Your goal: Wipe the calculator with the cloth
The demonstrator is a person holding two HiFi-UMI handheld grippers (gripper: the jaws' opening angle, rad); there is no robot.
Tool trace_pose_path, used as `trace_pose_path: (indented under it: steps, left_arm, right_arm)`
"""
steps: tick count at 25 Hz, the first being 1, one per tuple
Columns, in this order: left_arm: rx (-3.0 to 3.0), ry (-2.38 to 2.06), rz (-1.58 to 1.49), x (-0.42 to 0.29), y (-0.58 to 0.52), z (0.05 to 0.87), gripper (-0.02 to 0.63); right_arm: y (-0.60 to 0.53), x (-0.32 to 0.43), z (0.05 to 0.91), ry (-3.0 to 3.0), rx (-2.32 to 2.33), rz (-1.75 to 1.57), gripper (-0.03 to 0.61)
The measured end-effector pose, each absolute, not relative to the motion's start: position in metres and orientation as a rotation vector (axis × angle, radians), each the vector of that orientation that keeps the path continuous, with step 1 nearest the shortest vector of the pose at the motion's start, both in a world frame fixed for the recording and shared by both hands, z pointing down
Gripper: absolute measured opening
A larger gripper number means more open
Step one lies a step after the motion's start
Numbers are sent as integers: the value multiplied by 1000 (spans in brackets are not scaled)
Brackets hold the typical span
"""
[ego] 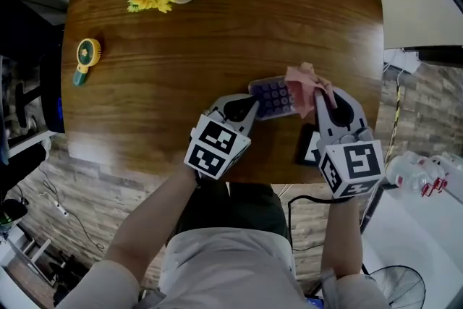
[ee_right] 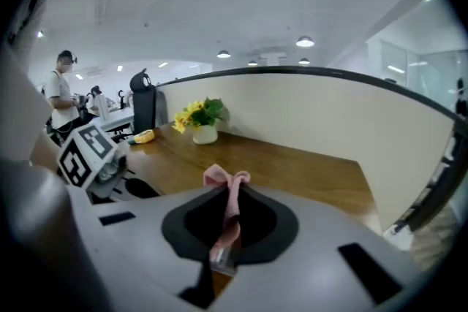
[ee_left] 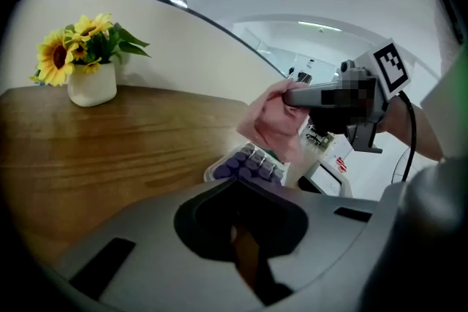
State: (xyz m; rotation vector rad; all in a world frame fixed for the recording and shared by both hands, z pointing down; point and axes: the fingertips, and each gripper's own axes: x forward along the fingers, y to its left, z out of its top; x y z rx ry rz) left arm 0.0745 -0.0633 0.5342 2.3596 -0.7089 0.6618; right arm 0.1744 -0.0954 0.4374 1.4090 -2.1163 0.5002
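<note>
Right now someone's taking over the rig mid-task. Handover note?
Left gripper: jaws together at the left end of the calculator, apparently holding it steady on the table.
Right gripper: shut on the pink cloth, which is bunched over the calculator's right end.
Done: calculator and cloth are both in hand. How much has been wiped cannot be told.
Left: draw the cloth across the purple keys and the rest of the face, then let go of both.
</note>
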Motion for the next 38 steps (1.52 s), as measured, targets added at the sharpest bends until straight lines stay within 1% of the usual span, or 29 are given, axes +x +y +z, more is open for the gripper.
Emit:
trace_pose_path:
  steps: [5,9,13,16,27,31,34,36,38]
  left_arm:
    - [2368,-694,640,74,-62,533,2]
    - [2382,-709,675,74,-63,533,2]
    - [2400,-709,670,75,-62,533,2]
    - [2392,-699,656,73,-63,534,2]
    - [2381,-676,623,75,-63,533,2]
    - [2376,-675,629,74,-61,534,2]
    - [2370,-673,628,72,-61,535,2]
    - [2375,-670,625,70,-62,536,2]
    - [2378,-656,628,72,-62,535,2]
  right_arm:
    - [-68,102,469,-2238,1187,673,17]
    - [-51,80,514,-2248,1131,751,15]
    - [-45,79,525,-2257,1085,619,17]
    - [-44,85,525,-2253,1018,595,15]
    - [-54,176,524,-2073,1218,580,15]
    - [-60,192,511,-2011,1330,600,15]
    - [-69,187,483,-2088,1426,659,15]
    - [-76,164,460,-2231,1417,751,15]
    - [-78,132,440,-2381,1313,828,15]
